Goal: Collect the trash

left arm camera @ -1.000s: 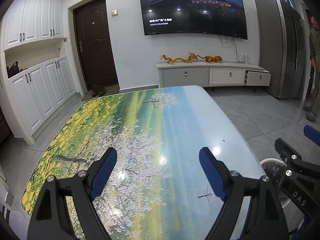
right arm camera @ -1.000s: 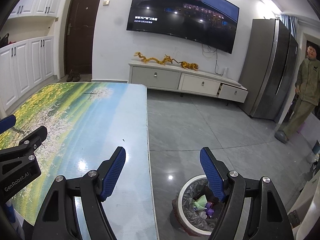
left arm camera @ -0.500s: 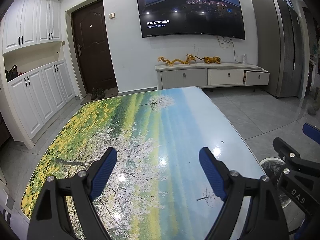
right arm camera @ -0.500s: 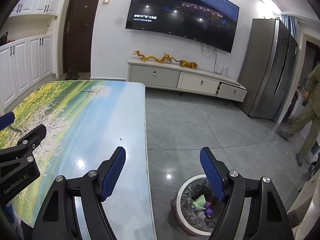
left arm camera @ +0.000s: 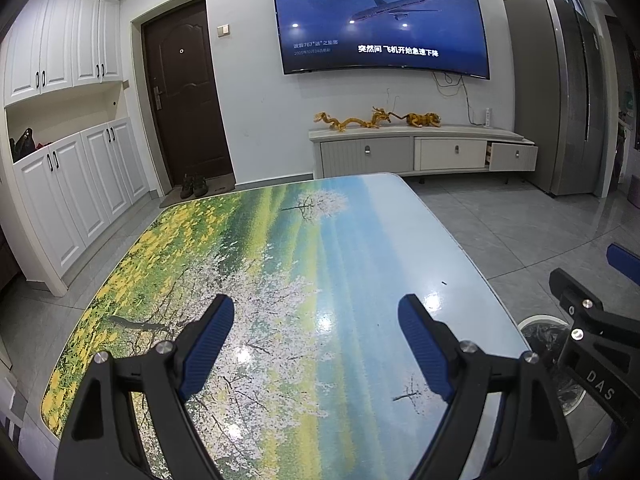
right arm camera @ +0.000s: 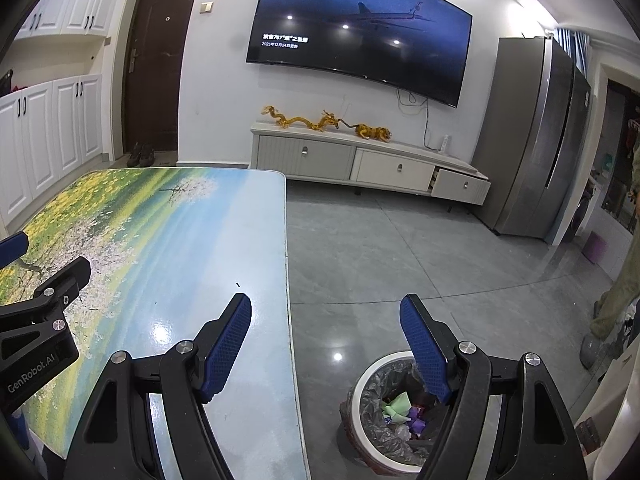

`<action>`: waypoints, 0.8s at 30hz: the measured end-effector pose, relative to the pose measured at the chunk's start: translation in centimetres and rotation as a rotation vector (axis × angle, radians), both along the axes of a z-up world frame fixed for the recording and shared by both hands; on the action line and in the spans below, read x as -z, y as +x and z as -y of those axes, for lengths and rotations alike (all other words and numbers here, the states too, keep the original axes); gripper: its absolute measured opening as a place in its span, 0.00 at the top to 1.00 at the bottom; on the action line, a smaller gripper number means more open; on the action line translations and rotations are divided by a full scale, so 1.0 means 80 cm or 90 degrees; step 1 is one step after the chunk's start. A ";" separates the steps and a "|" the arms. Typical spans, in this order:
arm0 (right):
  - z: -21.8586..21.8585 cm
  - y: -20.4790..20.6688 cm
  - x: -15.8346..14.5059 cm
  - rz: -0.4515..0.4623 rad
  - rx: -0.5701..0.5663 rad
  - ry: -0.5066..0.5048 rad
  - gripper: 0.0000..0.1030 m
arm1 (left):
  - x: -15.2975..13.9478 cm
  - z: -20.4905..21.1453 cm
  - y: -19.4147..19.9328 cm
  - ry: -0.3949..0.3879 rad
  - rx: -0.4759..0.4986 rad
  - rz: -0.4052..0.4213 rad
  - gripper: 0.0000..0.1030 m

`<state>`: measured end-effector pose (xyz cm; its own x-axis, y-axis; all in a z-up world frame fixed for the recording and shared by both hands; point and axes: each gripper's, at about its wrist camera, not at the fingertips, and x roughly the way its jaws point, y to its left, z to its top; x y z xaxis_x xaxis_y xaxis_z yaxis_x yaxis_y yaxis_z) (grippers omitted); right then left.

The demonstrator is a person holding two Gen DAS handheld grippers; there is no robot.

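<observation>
the trash [right arm camera: 400,410] lies in the lined bin [right arm camera: 374,372] on the floor, at five o'clock from the bench [right arm camera: 224,240]. the right tool [right arm camera: 326,346] hangs nearest, just above the bin, spread wide and holding nothing. the left tool [left arm camera: 316,346] is spread too, over the bare bench.

Wall television [left arm camera: 380,20] showing airplane; gold dragon figurines [left arm camera: 352,120] on low cabinet [left arm camera: 420,152]; shoes [left arm camera: 193,186] by door [left arm camera: 186,104].
</observation>
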<state>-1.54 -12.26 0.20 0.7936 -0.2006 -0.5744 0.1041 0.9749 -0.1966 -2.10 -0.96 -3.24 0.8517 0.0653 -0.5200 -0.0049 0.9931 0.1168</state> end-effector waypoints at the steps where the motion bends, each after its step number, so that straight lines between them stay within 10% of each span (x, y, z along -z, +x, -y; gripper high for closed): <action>1: 0.000 0.000 0.000 0.000 0.000 0.000 0.27 | 0.000 0.000 0.000 -0.002 0.000 0.000 0.19; 24: 0.010 0.002 0.000 0.005 0.022 0.008 0.25 | 0.002 0.005 0.002 -0.013 0.022 -0.012 0.19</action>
<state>-1.35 -13.07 0.21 0.7914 -0.2204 -0.5702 0.1387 0.9732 -0.1835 -1.93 -1.38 -3.40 0.8435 0.0249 -0.5366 0.0320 0.9948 0.0964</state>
